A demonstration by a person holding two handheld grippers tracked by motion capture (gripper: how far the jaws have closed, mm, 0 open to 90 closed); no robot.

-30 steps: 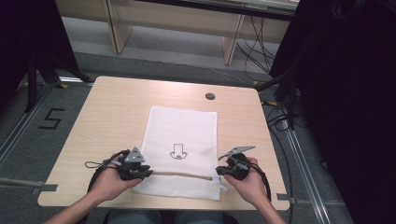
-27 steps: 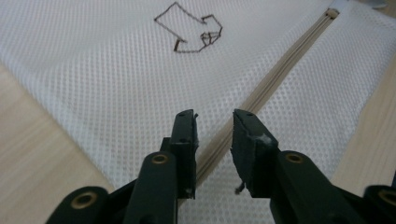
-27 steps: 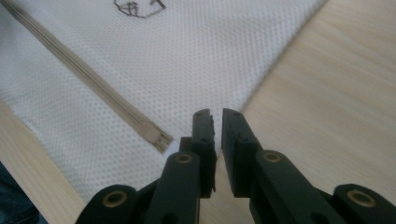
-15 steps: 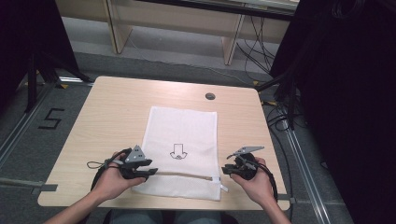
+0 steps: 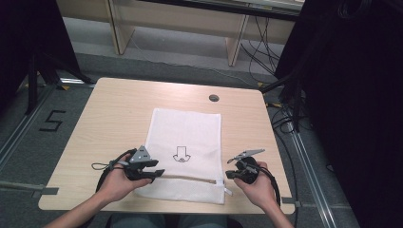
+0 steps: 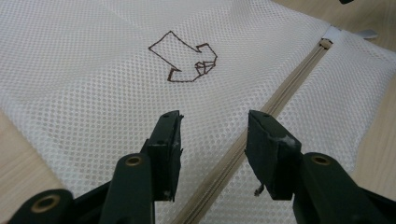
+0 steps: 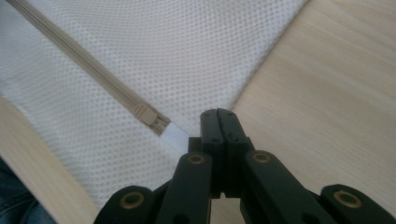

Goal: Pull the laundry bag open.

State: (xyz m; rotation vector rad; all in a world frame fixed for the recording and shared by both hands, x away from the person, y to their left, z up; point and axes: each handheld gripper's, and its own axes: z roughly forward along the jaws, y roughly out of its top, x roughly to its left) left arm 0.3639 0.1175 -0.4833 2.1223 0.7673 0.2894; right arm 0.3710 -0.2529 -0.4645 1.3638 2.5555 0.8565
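A white mesh bag [image 5: 190,133] lies flat on the wooden table [image 5: 114,114], with a brown arrow outline [image 5: 180,154] [image 6: 184,63] on it. A beige zipper [image 5: 190,178] [image 6: 280,98] [image 7: 79,60] runs across its near end. My left gripper [image 5: 159,172] [image 6: 214,126] hovers open over the zipper's left part; its jaws have just been opening and pinch nothing. My right gripper [image 5: 229,175] [image 7: 218,114] has just closed and is shut at the bag's right edge. The zipper's white end tab [image 7: 173,133] runs under its jaws, and I see nothing pinched between them.
A round cable hole [image 5: 214,98] sits in the table's far side. Bare wood [image 7: 336,84] lies right of the bag. Wooden furniture legs [image 5: 235,45] and loose cables [image 5: 285,118] are on the floor beyond and to the right.
The left gripper's jaws have spread wider over the zipper. The right gripper has shifted slightly right and its jaws have come together. The bag lies as before.
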